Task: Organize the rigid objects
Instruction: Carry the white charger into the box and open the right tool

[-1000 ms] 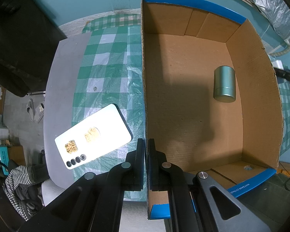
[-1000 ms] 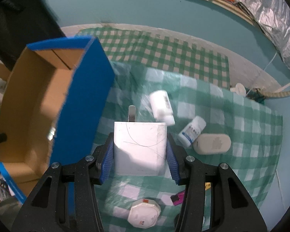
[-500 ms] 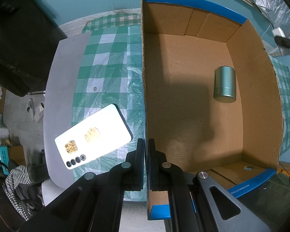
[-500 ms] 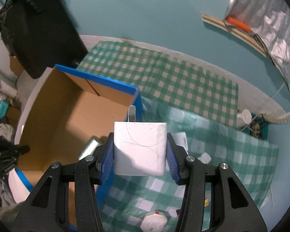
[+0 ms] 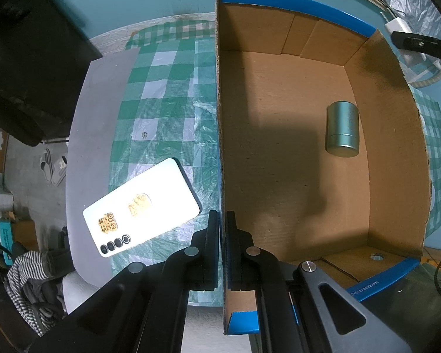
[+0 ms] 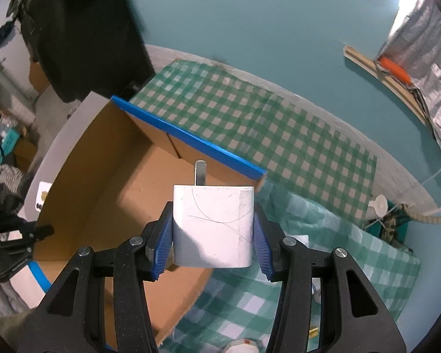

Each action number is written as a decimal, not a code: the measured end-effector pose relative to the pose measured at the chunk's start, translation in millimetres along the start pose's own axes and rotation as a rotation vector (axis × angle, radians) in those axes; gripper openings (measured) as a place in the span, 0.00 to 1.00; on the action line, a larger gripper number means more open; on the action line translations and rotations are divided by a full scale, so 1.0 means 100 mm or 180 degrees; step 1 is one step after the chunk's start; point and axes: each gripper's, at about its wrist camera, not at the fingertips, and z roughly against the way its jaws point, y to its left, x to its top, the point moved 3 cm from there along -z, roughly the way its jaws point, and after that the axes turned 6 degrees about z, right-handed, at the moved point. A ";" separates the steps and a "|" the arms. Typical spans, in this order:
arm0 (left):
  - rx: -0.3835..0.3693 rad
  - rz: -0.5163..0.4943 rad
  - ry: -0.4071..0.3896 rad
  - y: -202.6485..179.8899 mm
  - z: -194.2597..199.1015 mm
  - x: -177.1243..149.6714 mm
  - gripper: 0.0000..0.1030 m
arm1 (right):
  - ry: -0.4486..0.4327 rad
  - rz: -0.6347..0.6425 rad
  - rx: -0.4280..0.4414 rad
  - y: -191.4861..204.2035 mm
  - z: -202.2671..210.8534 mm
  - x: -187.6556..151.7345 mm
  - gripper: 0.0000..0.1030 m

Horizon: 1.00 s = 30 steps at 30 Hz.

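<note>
My right gripper (image 6: 213,229) is shut on a white charger plug (image 6: 213,223), its metal prong pointing forward, held in the air above the near corner of the open cardboard box (image 6: 108,182). My left gripper (image 5: 222,253) is shut on the box's left wall (image 5: 220,147), pinching the cardboard edge between its pads. Inside the box a green metal canister (image 5: 341,129) lies on its side near the right wall. In the left wrist view the charger plug (image 5: 397,25) and the right gripper's black arm show beyond the box's far right corner.
A white phone (image 5: 141,209) lies face down on the green checked cloth (image 5: 161,103) left of the box. The blue-taped box rim (image 6: 188,136) runs under the plug. A white bottle (image 6: 314,282) peeks out behind my right finger. A dark chair back (image 6: 82,38) stands behind the table.
My right gripper has carried the plug up and leftward from the cloth with the bottles to above the box. The left gripper and the box have stayed put.
</note>
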 end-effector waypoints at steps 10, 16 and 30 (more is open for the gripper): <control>-0.0003 0.0002 0.0000 0.00 0.00 0.00 0.03 | 0.0168 0.0132 0.0021 0.12 -0.25 0.01 0.47; -0.0004 0.0004 0.0000 0.00 0.00 -0.01 0.03 | 0.0269 0.0130 0.0042 0.15 -0.36 -0.04 0.47; -0.0010 -0.0002 -0.0007 0.00 0.01 -0.06 0.03 | 0.0269 0.0132 0.0002 0.16 -0.39 -0.07 0.47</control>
